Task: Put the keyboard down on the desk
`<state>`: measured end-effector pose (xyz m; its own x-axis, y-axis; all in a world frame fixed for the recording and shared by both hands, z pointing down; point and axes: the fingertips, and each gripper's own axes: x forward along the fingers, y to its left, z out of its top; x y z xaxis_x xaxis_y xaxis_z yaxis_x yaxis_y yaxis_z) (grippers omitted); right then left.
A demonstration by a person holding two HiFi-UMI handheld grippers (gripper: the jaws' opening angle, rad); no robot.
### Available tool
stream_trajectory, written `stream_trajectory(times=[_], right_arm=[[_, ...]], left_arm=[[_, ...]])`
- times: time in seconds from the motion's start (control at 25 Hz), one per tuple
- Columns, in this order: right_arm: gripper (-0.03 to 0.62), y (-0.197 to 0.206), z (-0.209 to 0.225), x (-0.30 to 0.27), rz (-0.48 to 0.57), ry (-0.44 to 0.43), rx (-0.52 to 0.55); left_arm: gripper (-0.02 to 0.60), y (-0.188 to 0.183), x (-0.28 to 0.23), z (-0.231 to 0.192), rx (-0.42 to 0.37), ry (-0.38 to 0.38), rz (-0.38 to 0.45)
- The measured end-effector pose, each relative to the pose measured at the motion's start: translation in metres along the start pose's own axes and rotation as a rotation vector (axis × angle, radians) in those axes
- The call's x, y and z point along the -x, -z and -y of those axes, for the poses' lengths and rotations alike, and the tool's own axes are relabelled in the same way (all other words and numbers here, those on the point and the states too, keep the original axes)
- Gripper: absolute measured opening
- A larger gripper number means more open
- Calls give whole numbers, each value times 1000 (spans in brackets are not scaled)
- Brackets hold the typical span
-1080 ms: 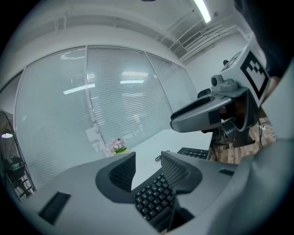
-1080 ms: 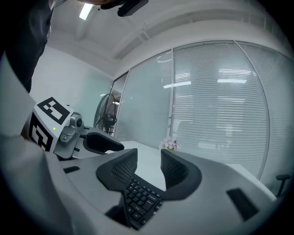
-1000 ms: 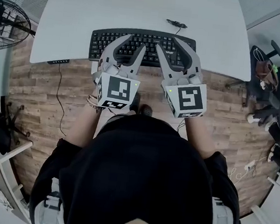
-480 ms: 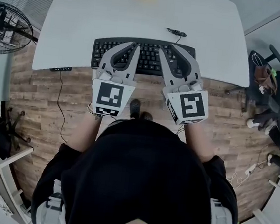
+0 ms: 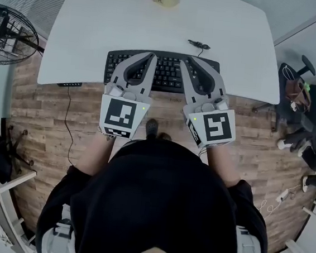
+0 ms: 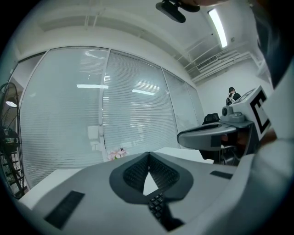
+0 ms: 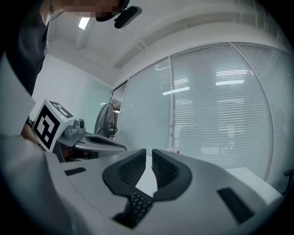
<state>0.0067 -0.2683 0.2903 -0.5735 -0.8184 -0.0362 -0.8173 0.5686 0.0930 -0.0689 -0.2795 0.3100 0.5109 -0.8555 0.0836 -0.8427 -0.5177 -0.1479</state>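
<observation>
Left gripper point(image 6: 148, 154): the jaws are being held fully together, tips touching, after just being closed. Nothing is being gripped between them.

Right gripper point(image 7: 149, 152): the jaws have just been closing as well and are being kept a narrow slit apart. Nothing is being pinched there either.

Both grippers are being held level over the keyboard point(image 5: 166, 73). Its keys are being seen below the jaw throats in both gripper views, and no contact with it is being shown.

The keyboard is being found flat on the white desk point(image 5: 90, 26), along the near edge, with a cable point(image 5: 198, 44) being trailed off its far side. The put-down is being judged as already made.

Handling, as a judgement only:
- The keyboard is being treated as a long, stiff, fairly light plastic board.
- The keycaps are being regarded as loose and easily pressed, and the casing as smooth and liable to slip.
- If it is being lifted again, a two-point hold is being advised, one gripper toward each end.
- The jaws are being advised onto the frame edges, not the keys.
- Some drag from the cable is being expected.
</observation>
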Motion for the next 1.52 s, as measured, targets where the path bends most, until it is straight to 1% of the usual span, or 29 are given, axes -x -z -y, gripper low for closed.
stream_trajectory(times=[0.12, 0.32, 0.48, 0.64, 0.72, 0.84, 1.04, 1.4, 1.52], right_arm=[[5, -6, 3, 1, 15, 8, -15], [5, -10, 1, 0, 27, -1, -42], [4, -11, 2, 0, 23, 2, 3], [3, -7, 1, 1, -18, 12, 49], [3, -9, 1, 1, -9, 9, 31], [3, -20, 0, -1, 40, 0, -11], [3, -26, -1, 0, 50, -7, -44], [3, -21, 4, 2, 54, 17, -32], [3, -19, 3, 1, 50, 9, -38]], left_arm=[[12, -2, -1, 1, 0, 6, -3], [12, -6, 1, 0, 1, 7, 6], [12, -8, -1, 2, -2, 15, 16], [12, -10, -2, 3, -21, 16, 17], [12, -11, -3, 4, -26, 17, 17], [12, -12, -4, 3, -27, 19, 12], [12, -13, -4, 3, 0, 29, 18], [12, -17, -2, 6, 24, 46, 33], [12, -15, -2, 6, 26, 43, 28]])
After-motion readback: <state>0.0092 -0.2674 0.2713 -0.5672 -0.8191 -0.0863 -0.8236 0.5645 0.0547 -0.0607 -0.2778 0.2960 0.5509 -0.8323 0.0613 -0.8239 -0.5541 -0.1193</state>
